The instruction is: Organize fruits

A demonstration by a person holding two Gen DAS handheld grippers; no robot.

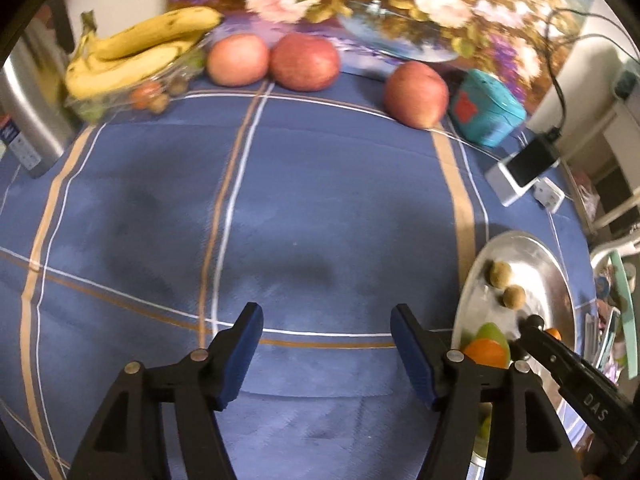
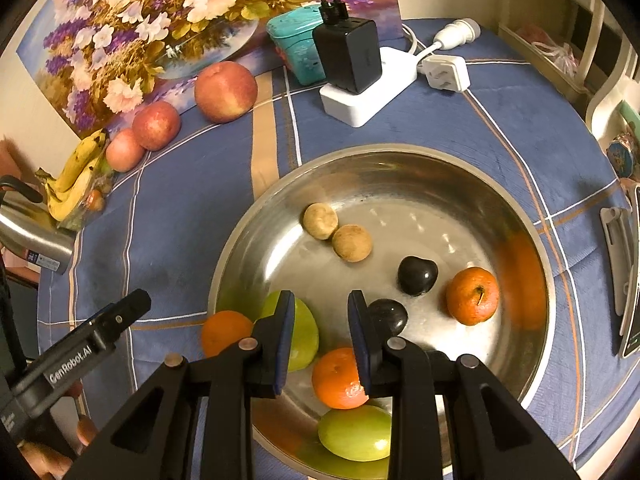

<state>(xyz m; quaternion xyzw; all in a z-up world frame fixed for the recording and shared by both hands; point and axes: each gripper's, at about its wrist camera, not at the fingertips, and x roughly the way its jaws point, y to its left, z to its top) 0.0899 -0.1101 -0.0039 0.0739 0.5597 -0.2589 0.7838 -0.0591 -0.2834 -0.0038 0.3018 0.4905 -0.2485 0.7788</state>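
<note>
The fruit is split between two spots. In the round, shiny steel bowl [image 2: 532, 216] sit two pale brown, rough-skinned little balls [image 2: 320, 221] touching each other, two dark glossy plums [image 2: 417, 275] near the middle, dimpled orange mandarins [image 2: 473, 295], one with its stem pit facing up and sideways, and smooth green apples [image 2: 355, 433] at the near rim. One more mandarin [image 2: 225, 330] shows at the bowl's left rim, though I cannot tell whether it is inside.

Well apart, along the far edge of the blue checked tablecloth [image 1: 320, 184], three red apples [image 1: 304, 62] stand in a loose row, two touching, the third [image 1: 416, 94] off toward a teal box [image 1: 486, 108]. Beyond them a bunch of bananas [image 1: 136, 52] lies with its long curve running along the table edge, stem end pointing left and up, resting on a clear tray of small fruit.

The left gripper [image 1: 326, 354] hangs over bare cloth beside the bowl, its blue ribbed pads wide apart with nothing between them. The right gripper [image 2: 320, 344] points down into the bowl, its pads drawn close and gripping nothing, a mandarin and a green apple lying beneath them.

A white power strip [image 2: 368, 96] with a black charger [image 2: 348, 54] sits behind the bowl, before a flowered painting [image 2: 140, 32].
</note>
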